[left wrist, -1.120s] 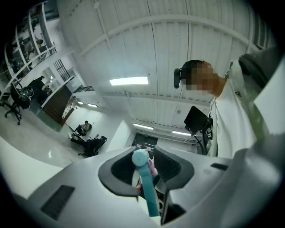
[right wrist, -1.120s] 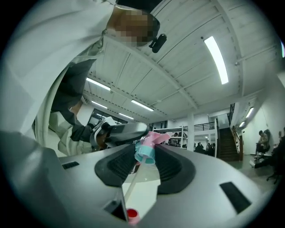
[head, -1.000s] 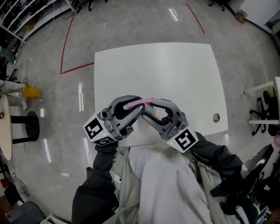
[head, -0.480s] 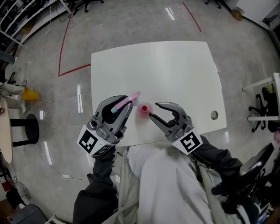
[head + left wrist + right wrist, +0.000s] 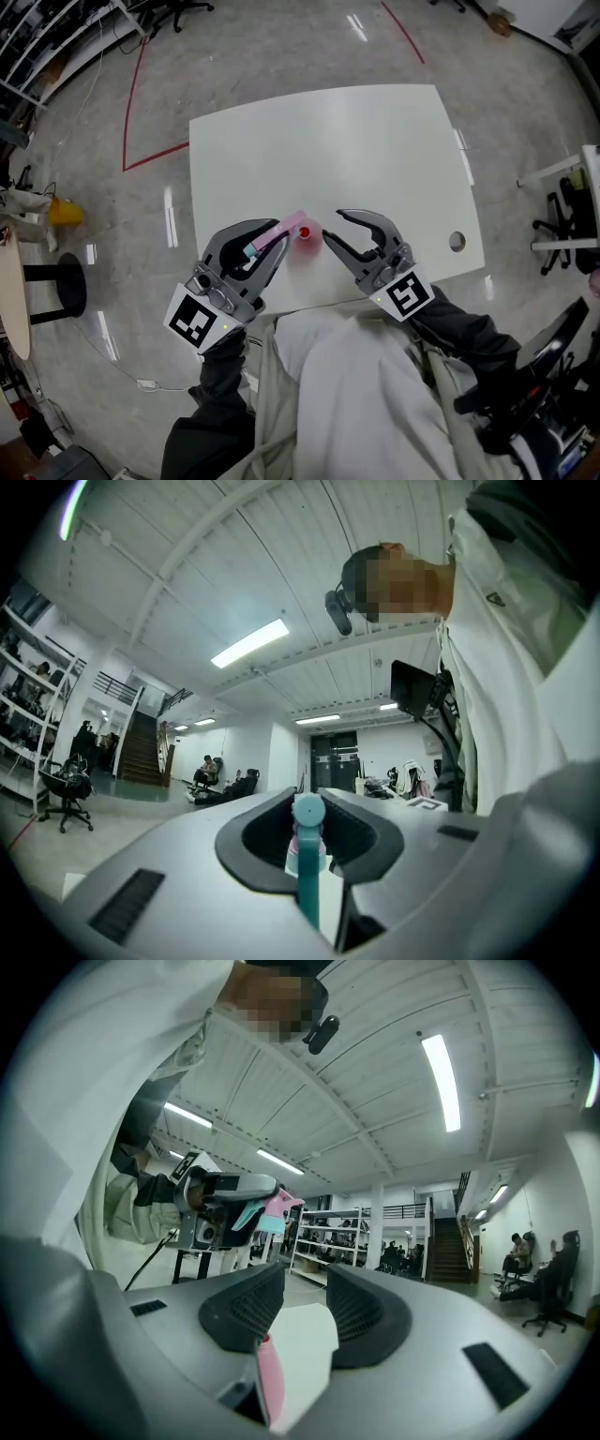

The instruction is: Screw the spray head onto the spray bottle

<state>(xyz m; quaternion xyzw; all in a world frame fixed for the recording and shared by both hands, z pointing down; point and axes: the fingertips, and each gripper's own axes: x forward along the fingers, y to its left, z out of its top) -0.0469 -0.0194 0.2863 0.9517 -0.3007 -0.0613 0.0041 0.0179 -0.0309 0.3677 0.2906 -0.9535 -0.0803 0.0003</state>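
The left tongs (image 5: 270, 247) are clenched on the pink spray head (image 5: 286, 231), whose teal trigger shows between the jaws, and hold it over the near part of the white desk (image 5: 375, 150). Just to its right the pink spray bottle (image 5: 306, 232) stands upright on the desk, its red top uncovered. The right tongs (image 5: 332, 231) are released, with jaws apart and nothing pressed between them, just right of the bottle.

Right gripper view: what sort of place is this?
Probably a large open lab or workshop hall: shelving racks and a staircase to an upper level stand under long ceiling strip lights.
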